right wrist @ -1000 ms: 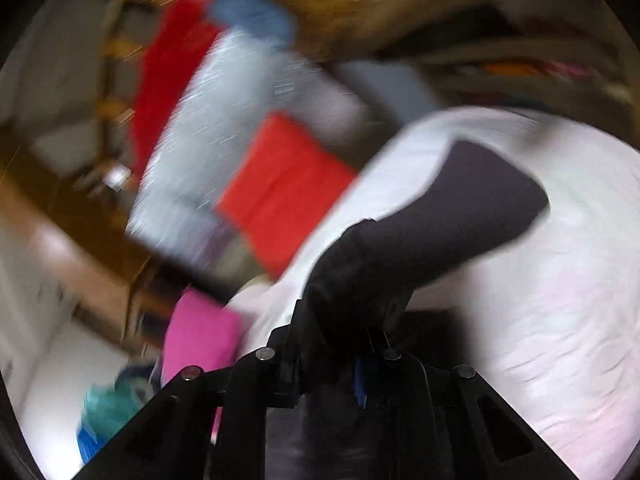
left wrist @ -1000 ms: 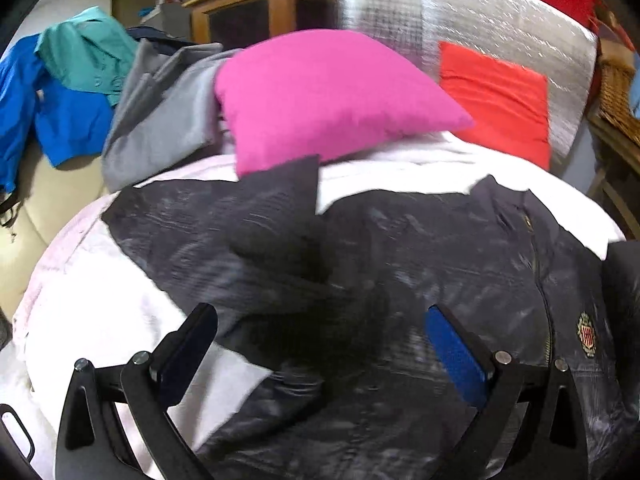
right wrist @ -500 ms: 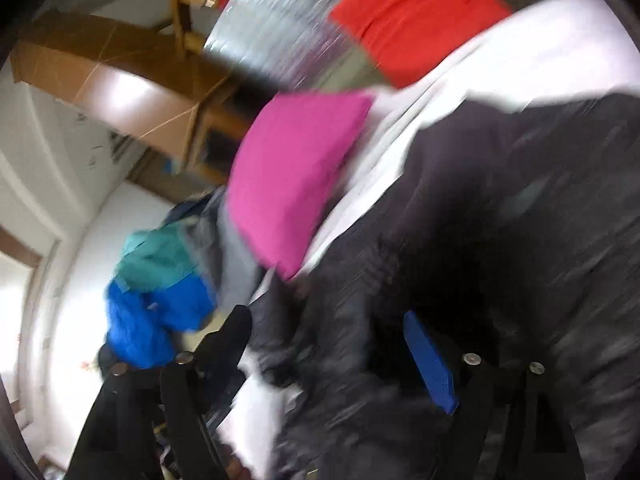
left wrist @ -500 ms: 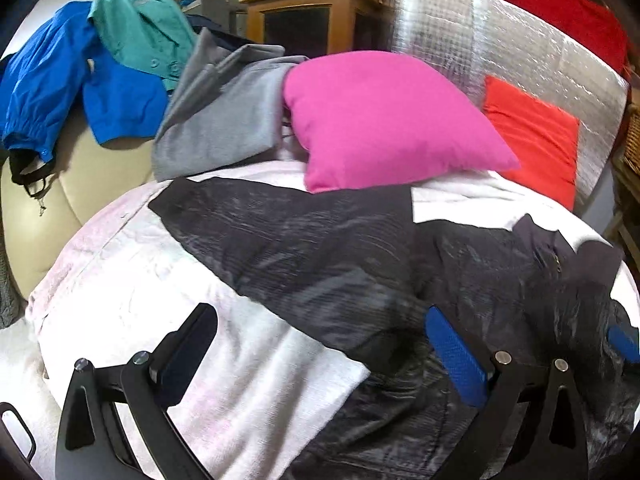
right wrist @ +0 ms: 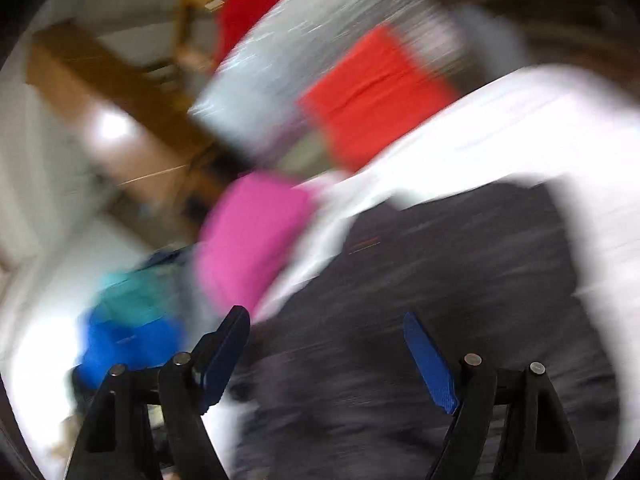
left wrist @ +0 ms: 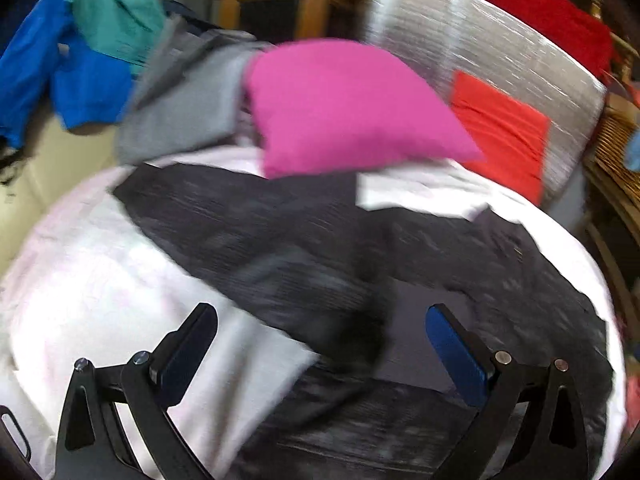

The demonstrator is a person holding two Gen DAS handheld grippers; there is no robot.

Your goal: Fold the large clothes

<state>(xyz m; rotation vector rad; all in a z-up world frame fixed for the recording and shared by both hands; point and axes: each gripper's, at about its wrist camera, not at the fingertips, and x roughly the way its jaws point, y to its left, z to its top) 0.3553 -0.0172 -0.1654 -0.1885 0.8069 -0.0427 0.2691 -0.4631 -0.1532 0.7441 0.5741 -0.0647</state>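
A black jacket point(left wrist: 460, 280) lies spread on the white-covered bed point(left wrist: 80, 288), one sleeve point(left wrist: 248, 232) folded across toward the left. My left gripper point(left wrist: 320, 324) hovers open above the sleeve's end, nothing between its blue pads. In the blurred right wrist view the black jacket point(right wrist: 460, 280) lies below my right gripper point(right wrist: 326, 328), which stands open and empty above the cloth.
A pink pillow point(left wrist: 344, 108) sits at the bed's head, with a red cushion point(left wrist: 504, 132) against a silver padded board point(left wrist: 460, 48). Grey point(left wrist: 184, 104), teal and blue point(left wrist: 80, 84) clothes pile on the left. A wooden cabinet point(left wrist: 276, 4) stands behind.
My right gripper let go of the black sleeve, opened wide and swung over the jacket. The sleeve now lies across the body. The left gripper shifted slightly, still open.
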